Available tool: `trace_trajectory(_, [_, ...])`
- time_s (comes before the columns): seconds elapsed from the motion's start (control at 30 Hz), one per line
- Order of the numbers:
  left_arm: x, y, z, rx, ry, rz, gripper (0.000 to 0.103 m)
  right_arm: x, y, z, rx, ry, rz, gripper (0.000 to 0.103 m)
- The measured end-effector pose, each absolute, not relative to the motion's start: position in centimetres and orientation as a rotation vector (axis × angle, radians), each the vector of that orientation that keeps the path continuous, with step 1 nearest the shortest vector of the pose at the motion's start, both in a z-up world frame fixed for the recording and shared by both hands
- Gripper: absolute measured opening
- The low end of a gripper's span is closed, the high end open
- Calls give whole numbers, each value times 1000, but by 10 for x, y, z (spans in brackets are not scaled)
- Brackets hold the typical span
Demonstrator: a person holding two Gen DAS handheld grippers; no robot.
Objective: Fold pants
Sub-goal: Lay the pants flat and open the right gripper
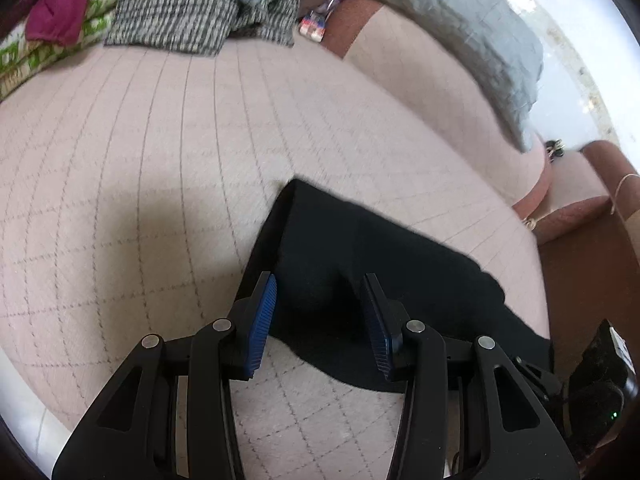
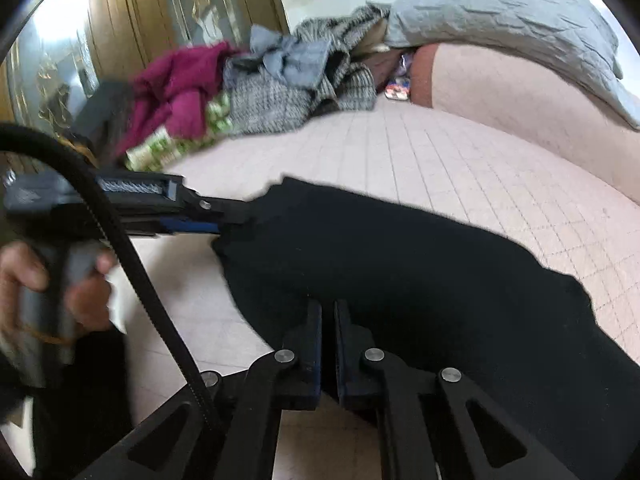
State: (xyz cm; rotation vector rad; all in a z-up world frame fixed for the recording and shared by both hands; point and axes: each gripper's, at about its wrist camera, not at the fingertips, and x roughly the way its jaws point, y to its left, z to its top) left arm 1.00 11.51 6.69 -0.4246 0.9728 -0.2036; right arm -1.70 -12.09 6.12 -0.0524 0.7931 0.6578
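On the pink quilted bed (image 1: 140,152), below the heap of clothes (image 2: 256,92), black pants (image 2: 400,264) lie folded and flat. Left hand-held gripper (image 1: 320,312) gapes wide over the pants, holding nothing. Right hand-held gripper (image 2: 328,344) is pinched nearly closed on the pants' near edge.

pink quilted bed cover (image 1: 160,152) with a grid of stitched lines, grey quilted pillow (image 2: 520,16) at the far edge, heap of clothes beside it: magenta garment (image 2: 176,92), grey checked knit (image 1: 172,12), green-and-white patterned fabric (image 1: 24,52), gilded wooden wardrobe doors (image 2: 160,8) behind
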Motion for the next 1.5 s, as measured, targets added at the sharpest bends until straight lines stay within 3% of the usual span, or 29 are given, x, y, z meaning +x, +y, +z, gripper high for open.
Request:
trace_trajectory(0.3, [3,114,56,-357,995,-130,43,-32,-101,33,-97,843,651,8])
trace_trajectory(0.4, [-3,116,70,-346,946,-114,43,-38,-111,46,-89,834,658,55])
trace_trajectory(0.57, [-11,94,96,-306,867,-164,43,-48,-167,62,10,756,543,55])
trace_trajectory(0.73, [-9,47,94,-259,912,-275,43,-27,-233,30,52,923,311,55])
trace_trajectory(0.8, [-8,26,88,-242,939,-323,43,-31,-263,30,85,919,309,42])
trace_trajectory(0.93, [-10,-24,79,-198,975,-415,43,-42,-310,36,73,967,182,43])
trace_trajectory(1.07, [-12,-73,77,-174,995,-534,43,-63,-371,51,311,971,108,44])
trace_trajectory(1.27, [-13,-153,81,-99,1032,-747,43,-112,-436,81,439,896,-8,46])
trace_trajectory(1.5, [-11,-255,70,-10,1127,-941,43,-145,-475,65,424,936,-42,47])
